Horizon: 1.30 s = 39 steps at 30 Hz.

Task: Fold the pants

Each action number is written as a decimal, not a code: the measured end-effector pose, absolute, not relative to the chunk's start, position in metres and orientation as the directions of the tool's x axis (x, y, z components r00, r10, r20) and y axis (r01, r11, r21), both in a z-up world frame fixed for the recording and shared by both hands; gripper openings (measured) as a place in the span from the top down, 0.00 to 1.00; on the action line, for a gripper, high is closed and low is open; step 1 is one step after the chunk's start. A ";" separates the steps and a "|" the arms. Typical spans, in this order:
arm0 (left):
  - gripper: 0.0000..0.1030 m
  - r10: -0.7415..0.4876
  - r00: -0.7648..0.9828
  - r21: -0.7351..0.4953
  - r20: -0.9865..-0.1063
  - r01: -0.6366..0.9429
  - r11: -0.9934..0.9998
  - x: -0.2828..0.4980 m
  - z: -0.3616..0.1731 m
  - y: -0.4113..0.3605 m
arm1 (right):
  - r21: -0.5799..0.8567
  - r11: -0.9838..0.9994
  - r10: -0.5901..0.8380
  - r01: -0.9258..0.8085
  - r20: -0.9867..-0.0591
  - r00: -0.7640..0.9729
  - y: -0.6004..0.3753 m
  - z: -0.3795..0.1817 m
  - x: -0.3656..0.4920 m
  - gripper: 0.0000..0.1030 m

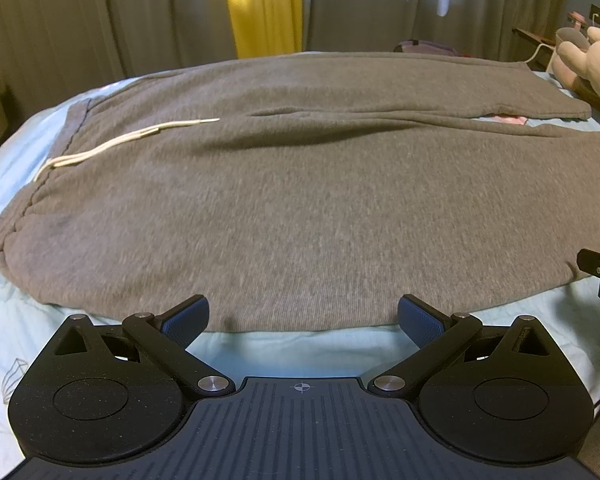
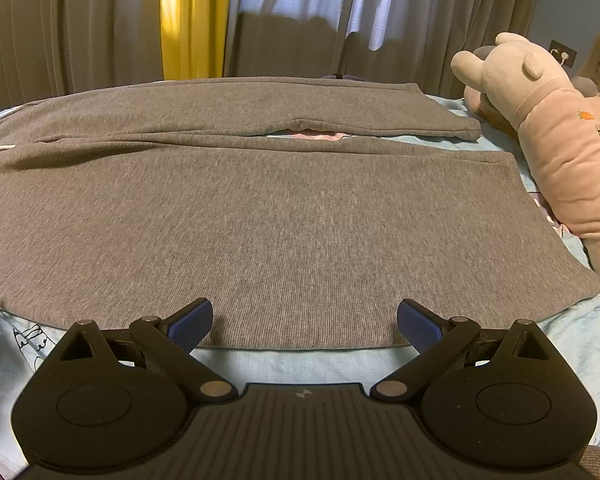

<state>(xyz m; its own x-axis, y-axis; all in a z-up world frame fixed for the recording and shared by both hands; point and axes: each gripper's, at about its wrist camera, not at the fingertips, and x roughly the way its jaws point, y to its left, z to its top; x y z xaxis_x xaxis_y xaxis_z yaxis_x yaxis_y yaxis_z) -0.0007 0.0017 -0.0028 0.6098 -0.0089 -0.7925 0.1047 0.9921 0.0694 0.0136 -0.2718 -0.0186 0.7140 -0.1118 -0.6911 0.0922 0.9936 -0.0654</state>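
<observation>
The bed (image 1: 16,344) carries grey pants (image 1: 300,208) spread flat across it, waistband toward its left end, cuffs toward its right end, both legs side by side and the near leg's long edge along the bed's near edge. The fold looks not yet begun. Both tongs are released, jaws spread wide and holding nothing: the left gripper (image 1: 303,320) sits at the near edge below the hip, the right gripper (image 2: 305,322) at the same edge nearer the cuff. To do this well, I would pinch that near edge at both places at once, lift evenly and lay the leg squarely over the far one, keeping the drawstring (image 1: 112,146) clear. A plush (image 2: 556,128) lies at the bed's right end; its stitched marks are unreadable, and no brand shows.
</observation>
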 end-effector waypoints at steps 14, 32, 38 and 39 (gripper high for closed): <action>0.00 -0.009 0.609 0.065 -0.793 0.099 0.993 -0.004 -0.006 0.002 | -0.065 0.994 -0.112 0.093 -0.690 0.715 -0.273 -0.018 0.013 0.04; 0.00 -0.014 0.601 0.050 -0.799 0.090 0.995 -0.002 -0.005 0.003 | -0.065 0.994 -0.112 0.093 -0.690 0.715 -0.273 -0.018 0.012 0.04; 0.00 -0.015 0.600 0.048 -0.800 0.089 0.995 -0.001 -0.005 0.004 | -0.065 0.994 -0.112 0.093 -0.690 0.715 -0.273 -0.018 0.012 0.04; 0.00 -0.015 0.600 0.048 -0.800 0.089 0.995 -0.001 -0.005 0.004 | -0.065 0.994 -0.112 0.093 -0.690 0.715 -0.273 -0.019 0.012 0.04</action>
